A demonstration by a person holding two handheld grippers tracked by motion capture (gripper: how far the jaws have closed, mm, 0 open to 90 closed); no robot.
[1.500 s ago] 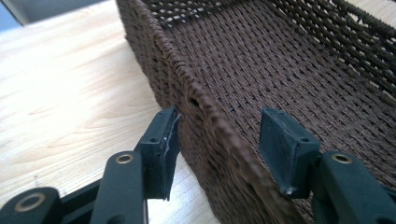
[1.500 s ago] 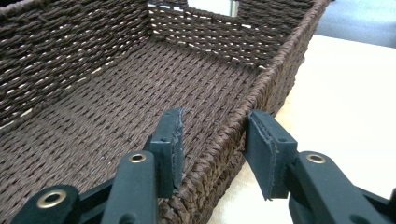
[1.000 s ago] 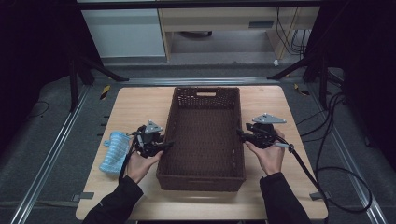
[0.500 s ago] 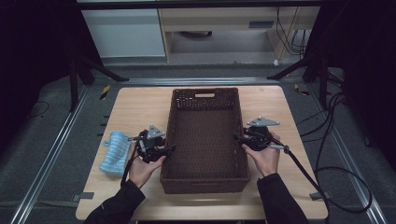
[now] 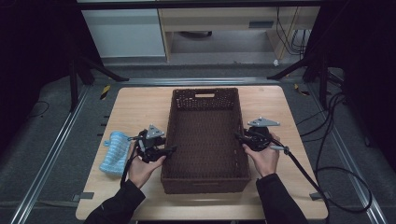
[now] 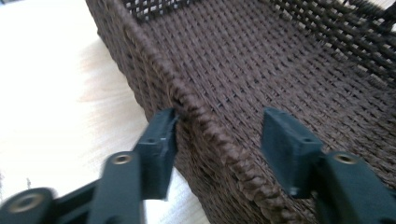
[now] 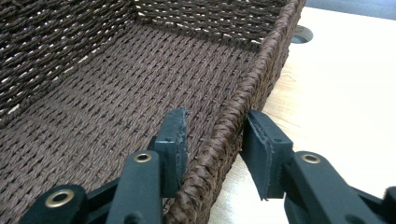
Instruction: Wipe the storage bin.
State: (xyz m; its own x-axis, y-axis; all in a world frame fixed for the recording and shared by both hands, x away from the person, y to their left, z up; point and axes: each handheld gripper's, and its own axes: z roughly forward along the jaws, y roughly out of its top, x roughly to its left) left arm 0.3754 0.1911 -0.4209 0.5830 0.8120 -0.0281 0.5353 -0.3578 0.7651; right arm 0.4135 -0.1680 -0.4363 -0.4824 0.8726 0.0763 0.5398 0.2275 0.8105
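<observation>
Comparing with a second ago, the woven basket (image 5: 205, 135) has slid toward my side of the table (image 5: 140, 107) and now sits straighter on it. My left gripper (image 5: 169, 150) has just been opening: its jaws straddle the basket's left rim with a clear gap on the inner side, while the outer pad sits just against the weave. My right gripper (image 5: 239, 137) has just been closing — its jaws bracket the right rim, both pads close beside the braid, though whether they press on it I cannot tell.

The basket stands near the middle of the pale wooden table, long sides facing my hands. A blue cloth (image 5: 115, 153) lies at the left edge, just beside my left hand (image 5: 142, 169). Grey floor with metal rails (image 5: 51, 163) surrounds the table, and a light cabinet (image 5: 126, 30) stands beyond it.

Dark room edges swallow detail — the basket's near wall hides part of its floor, and my sleeves are cut off at the bottom.
</observation>
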